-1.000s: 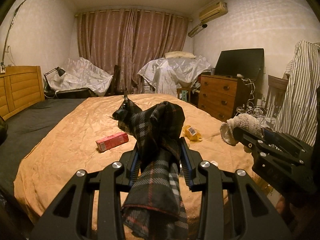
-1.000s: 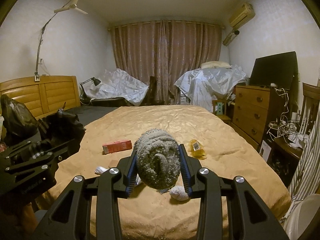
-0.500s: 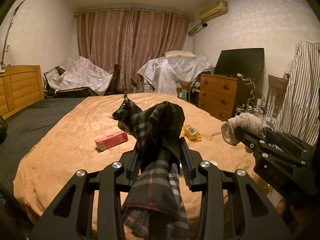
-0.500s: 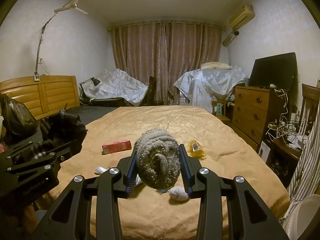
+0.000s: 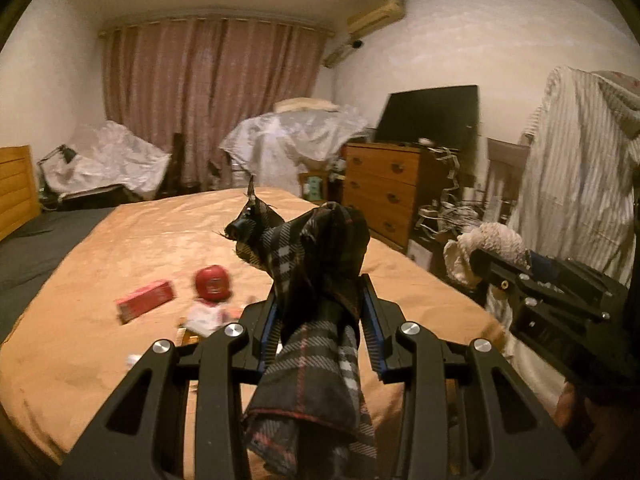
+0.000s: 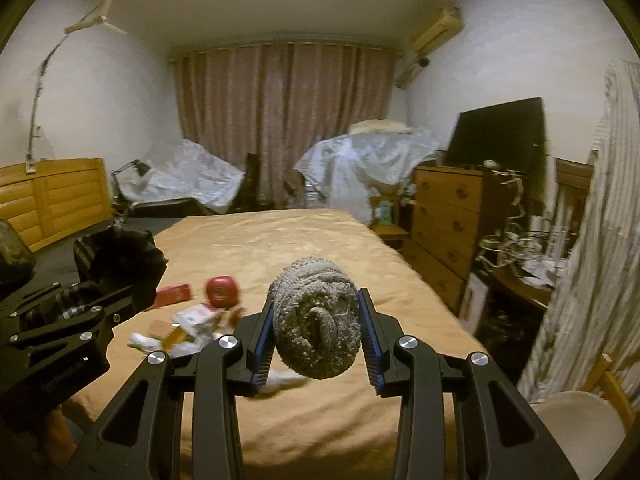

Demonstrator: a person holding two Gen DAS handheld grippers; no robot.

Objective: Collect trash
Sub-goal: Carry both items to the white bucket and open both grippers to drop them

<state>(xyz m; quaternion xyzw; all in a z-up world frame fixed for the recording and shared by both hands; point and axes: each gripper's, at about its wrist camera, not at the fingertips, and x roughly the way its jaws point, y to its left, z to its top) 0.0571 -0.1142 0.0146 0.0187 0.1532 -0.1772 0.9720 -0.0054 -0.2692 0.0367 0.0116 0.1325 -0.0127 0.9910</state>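
Still clamped, the left gripper (image 5: 320,316) holds the dark plaid cloth (image 5: 316,264) and the right gripper (image 6: 316,320) the grey knitted bundle (image 6: 316,316). Ahead and left of both, on the tan bedspread (image 6: 280,248), a round red lid (image 5: 213,282) and white wrappers (image 6: 196,320) have newly appeared beside the red carton (image 5: 145,299), while the yellow packet is gone; I judge more trash awaits collecting.

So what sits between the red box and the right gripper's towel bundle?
In the right wrist view, a red round cap and a white crumpled wrapper lie on the bedspread between the red box and the towel bundle.
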